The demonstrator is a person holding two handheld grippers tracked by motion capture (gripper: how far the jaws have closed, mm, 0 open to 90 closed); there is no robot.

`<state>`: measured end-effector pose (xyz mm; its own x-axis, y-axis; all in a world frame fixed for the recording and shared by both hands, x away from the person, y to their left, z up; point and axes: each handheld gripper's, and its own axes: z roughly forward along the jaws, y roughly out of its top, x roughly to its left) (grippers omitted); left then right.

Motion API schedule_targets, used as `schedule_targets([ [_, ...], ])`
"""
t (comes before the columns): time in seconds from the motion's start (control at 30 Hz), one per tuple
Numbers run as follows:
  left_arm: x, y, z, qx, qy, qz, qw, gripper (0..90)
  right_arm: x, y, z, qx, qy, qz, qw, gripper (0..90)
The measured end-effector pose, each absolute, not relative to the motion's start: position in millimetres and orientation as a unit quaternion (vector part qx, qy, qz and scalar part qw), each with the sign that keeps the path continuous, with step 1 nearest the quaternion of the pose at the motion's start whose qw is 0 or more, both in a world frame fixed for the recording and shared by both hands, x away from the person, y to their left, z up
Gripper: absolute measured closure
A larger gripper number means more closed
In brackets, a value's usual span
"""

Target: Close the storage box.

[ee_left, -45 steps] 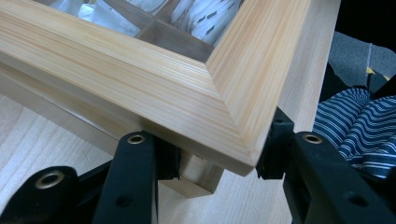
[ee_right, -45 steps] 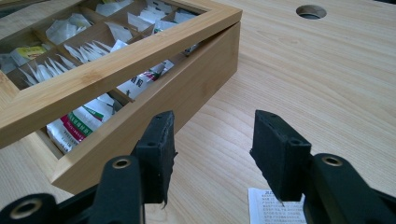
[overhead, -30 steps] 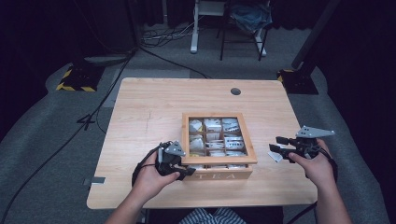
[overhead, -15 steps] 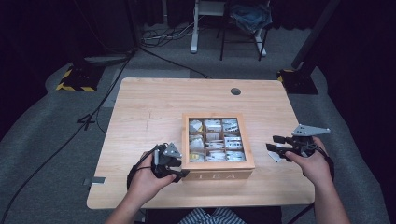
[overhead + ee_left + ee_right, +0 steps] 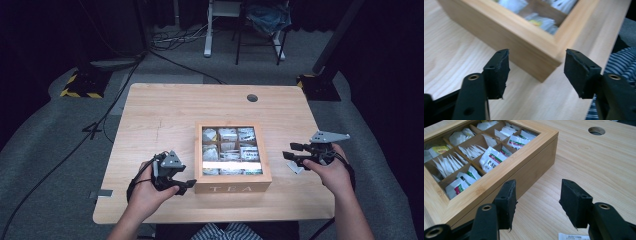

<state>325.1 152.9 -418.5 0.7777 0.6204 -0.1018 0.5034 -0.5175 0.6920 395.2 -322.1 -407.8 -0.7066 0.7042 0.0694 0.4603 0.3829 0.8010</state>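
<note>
Fingers [image 5: 499, 72] of the left gripper [image 5: 172, 175] have just been opening, nothing between them; the right gripper [image 5: 300, 155] gapes empty too. Between them on the table [image 5: 165, 115], the wooden tea box [image 5: 232, 187] holds sachets [image 5: 491, 157], its "TEA" face near, long axis near-to-far.

tea box [image 5: 524, 47] blurring, top edge cropping its sachets; paper slip [image 5: 574, 236] getting cut off at bottom edge.
</note>
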Motion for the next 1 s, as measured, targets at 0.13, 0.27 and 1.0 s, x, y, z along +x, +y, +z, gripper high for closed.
schedule_targets([
  [0.13,331,168,-421,0.857,0.339,0.103,0.374,32.6,396,-324,-408,0.359,0.818,0.424,0.147,47.2],
  [0.27,336,181,-425,0.848,0.356,0.118,0.375,30.6,397,-327,-409,0.367,0.817,0.417,0.152,47.1],
  [1.0,361,217,-458,0.82,0.423,0.168,0.348,27.3,399,-370,-425,0.441,0.784,0.4,0.175,44.8],
])
